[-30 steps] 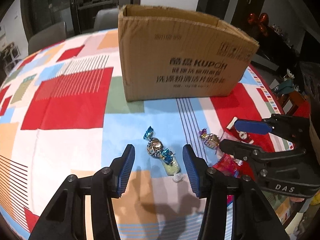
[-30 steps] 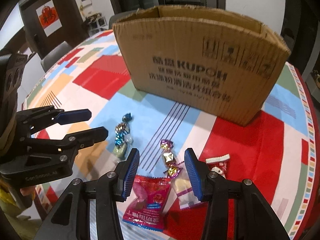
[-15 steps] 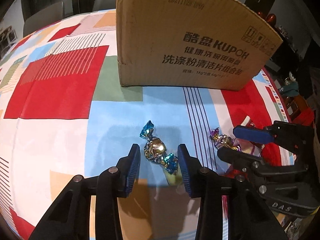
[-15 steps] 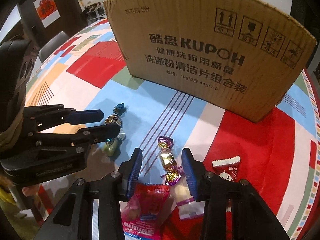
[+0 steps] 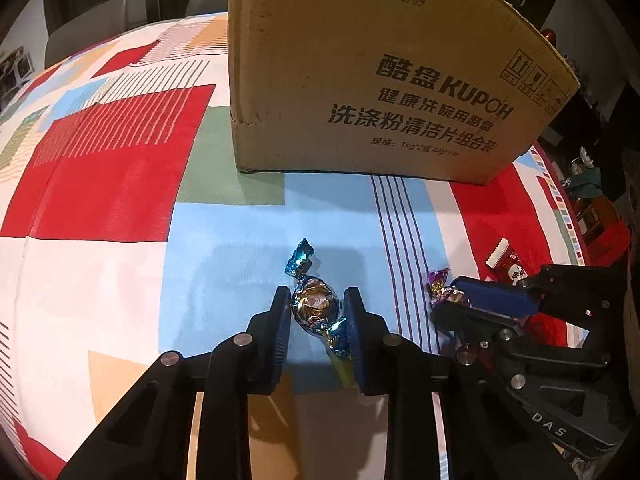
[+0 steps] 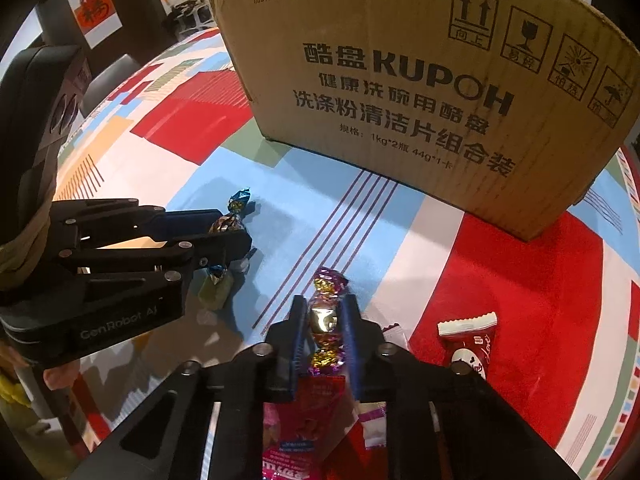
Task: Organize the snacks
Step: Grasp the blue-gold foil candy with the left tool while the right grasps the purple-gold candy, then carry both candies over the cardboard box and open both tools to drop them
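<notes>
My left gripper point(image 5: 316, 308) is shut on a gold candy with blue twisted ends point(image 5: 314, 305), low on the tablecloth. My right gripper point(image 6: 324, 318) is shut on a gold candy with purple twisted ends point(image 6: 326, 318); that candy also shows in the left wrist view point(image 5: 442, 290). A pale green candy point(image 6: 216, 290) lies under the left fingers. A brown KUPOH cardboard box point(image 5: 380, 80) stands behind both candies; it also shows in the right wrist view point(image 6: 420, 80). Its inside is hidden.
A red Love wafer packet point(image 6: 472, 346) lies right of the right gripper, also in the left wrist view point(image 5: 506, 262). A pink packet point(image 6: 296, 428) and a white one point(image 6: 374, 424) lie under the right gripper. The patchwork tablecloth point(image 5: 100, 200) covers the table.
Both grippers moved forward and down toward the box and closed, the left on the blue-ended candy, the right on the purple-ended candy.
</notes>
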A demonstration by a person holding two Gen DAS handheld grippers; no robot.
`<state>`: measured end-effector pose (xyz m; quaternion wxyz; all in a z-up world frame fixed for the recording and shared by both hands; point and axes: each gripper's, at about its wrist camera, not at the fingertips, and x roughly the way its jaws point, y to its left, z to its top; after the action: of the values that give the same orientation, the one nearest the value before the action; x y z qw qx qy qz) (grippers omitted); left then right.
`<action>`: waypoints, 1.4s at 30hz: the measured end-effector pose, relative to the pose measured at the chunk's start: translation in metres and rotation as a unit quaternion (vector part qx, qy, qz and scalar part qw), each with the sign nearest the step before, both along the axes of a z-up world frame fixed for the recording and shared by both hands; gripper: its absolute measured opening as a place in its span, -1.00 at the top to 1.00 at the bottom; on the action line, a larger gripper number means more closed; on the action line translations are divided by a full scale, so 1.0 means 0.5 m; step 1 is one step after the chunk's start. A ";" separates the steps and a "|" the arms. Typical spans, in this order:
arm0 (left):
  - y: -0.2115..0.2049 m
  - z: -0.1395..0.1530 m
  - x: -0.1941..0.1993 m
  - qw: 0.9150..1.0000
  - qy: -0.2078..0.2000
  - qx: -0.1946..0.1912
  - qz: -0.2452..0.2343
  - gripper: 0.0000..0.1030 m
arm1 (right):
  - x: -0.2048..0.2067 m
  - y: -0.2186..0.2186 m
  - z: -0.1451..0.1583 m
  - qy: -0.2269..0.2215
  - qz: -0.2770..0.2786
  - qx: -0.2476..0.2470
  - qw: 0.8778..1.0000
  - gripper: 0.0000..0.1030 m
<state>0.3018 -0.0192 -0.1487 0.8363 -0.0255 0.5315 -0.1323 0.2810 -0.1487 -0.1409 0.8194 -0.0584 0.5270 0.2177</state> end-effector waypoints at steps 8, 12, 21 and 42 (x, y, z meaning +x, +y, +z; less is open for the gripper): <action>0.004 0.029 -0.019 1.000 -0.018 -0.001 -0.002 0.50 | -0.005 -0.010 0.031 -0.018 -0.015 0.012 1.000 0.66; 0.011 0.051 -0.034 1.000 -0.029 -0.004 -0.002 0.51 | -0.014 -0.016 0.050 -0.028 -0.018 0.015 0.999 0.66; 0.011 0.115 -0.074 0.998 -0.064 -0.003 -0.009 0.52 | -0.043 -0.030 0.110 -0.062 -0.024 0.030 0.997 0.66; -0.014 0.284 -0.101 0.986 -0.166 -0.001 -0.030 0.52 | -0.070 -0.073 0.269 -0.149 -0.063 0.078 0.984 0.66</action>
<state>0.2512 -0.0262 -0.0067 0.9088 0.0119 0.3853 -0.1599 0.2462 -0.1851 -0.0064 0.9028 0.0071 0.3835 0.1947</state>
